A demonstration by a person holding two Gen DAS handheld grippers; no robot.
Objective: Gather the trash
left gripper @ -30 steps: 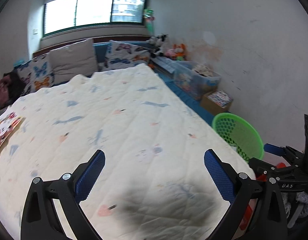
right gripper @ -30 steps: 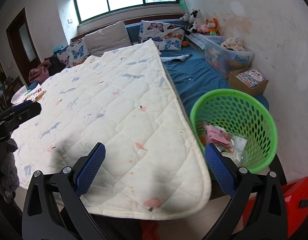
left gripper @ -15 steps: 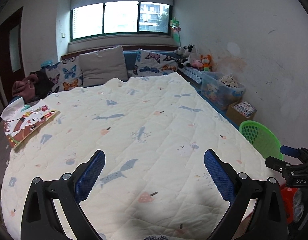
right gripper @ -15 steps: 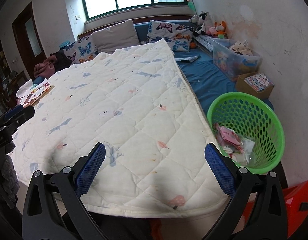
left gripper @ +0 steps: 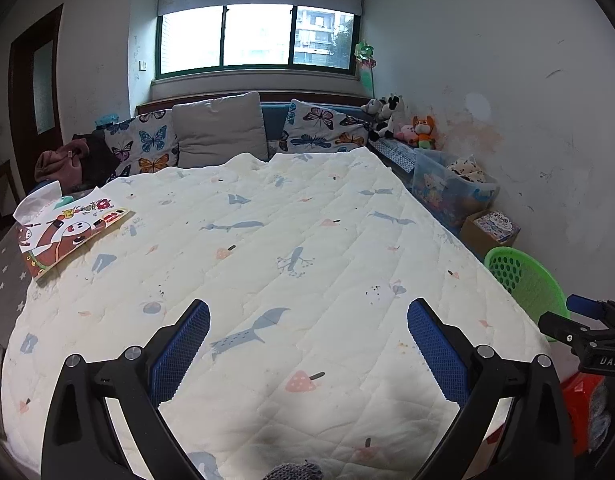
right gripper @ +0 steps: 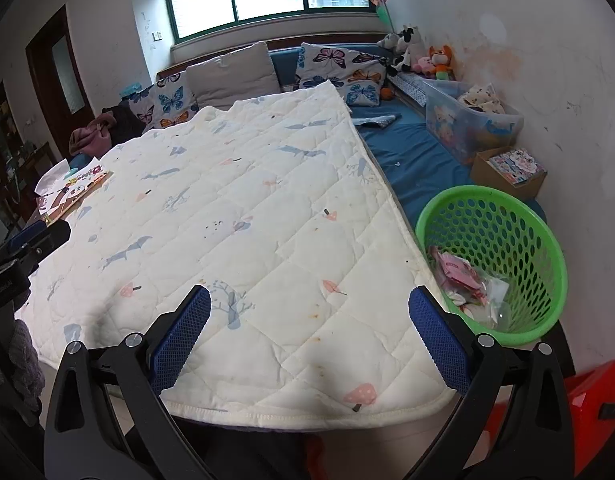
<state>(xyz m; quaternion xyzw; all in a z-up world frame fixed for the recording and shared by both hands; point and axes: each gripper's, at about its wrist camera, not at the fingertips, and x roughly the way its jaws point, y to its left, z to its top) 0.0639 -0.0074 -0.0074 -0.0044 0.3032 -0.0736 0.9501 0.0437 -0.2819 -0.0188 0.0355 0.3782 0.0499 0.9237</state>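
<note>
A green perforated basket (right gripper: 519, 236) stands on the blue mat right of the quilt, with pink and clear wrappers (right gripper: 467, 280) lying in it. In the left wrist view the basket (left gripper: 523, 280) shows only at the right edge. My right gripper (right gripper: 309, 328) hangs open over the quilt's near right corner, nothing between its blue pads. Over the near middle of the quilt, my left gripper (left gripper: 307, 344) is open and empty too. A paper sheet with a colourful picture book (left gripper: 67, 228) lies at the quilt's far left edge.
The cream quilt (left gripper: 291, 240) covers most of the bed. Pillows (left gripper: 219, 128) line the back under the window. A clear toy bin (right gripper: 467, 120) and a cardboard box (right gripper: 511, 168) stand along the right wall. A red object (right gripper: 591, 400) sits on the floor at right.
Both grippers have pulled back and tilted up, so more of the room and quilt shows. The left view has swung left, bringing the picture book into sight. Both stayed open.
</note>
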